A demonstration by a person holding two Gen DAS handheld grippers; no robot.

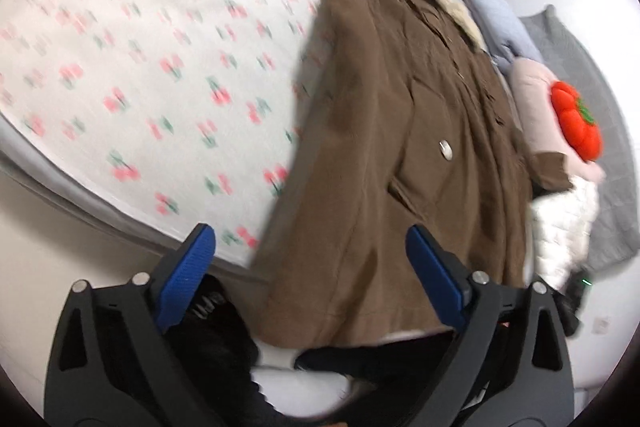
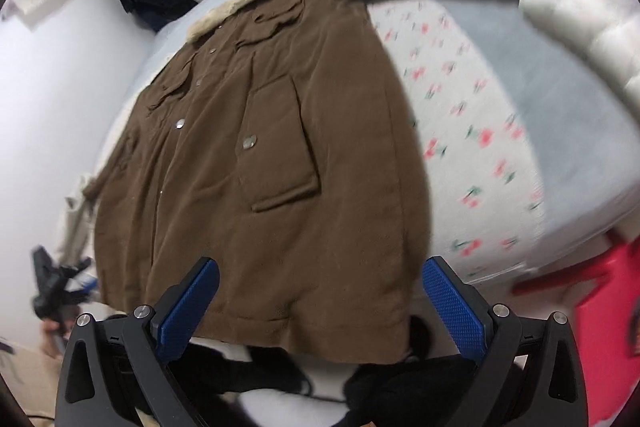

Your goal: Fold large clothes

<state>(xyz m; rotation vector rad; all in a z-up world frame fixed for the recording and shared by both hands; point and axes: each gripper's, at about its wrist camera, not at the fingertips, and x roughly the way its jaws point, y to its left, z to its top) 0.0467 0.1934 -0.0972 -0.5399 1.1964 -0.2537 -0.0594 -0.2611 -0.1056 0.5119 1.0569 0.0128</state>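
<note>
Two grippers, left [image 1: 308, 267] and right [image 2: 320, 301], both spread and empty, hover over the hem of the brown coat [image 2: 272, 155] laid on the bed [image 2: 568, 107], collar at 12 o'clock, neither nearer.

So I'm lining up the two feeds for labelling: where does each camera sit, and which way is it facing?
Left wrist: sits on the left claw, looking over the brown coat toward the orange pumpkin cushion; its open blue pads show.
Right wrist: sits on the right claw, at the coat's hem looking up toward the fur collar; its open pads show, and the other claw sits at the left edge.
Shared: coat, cherry-print sheet.
</note>
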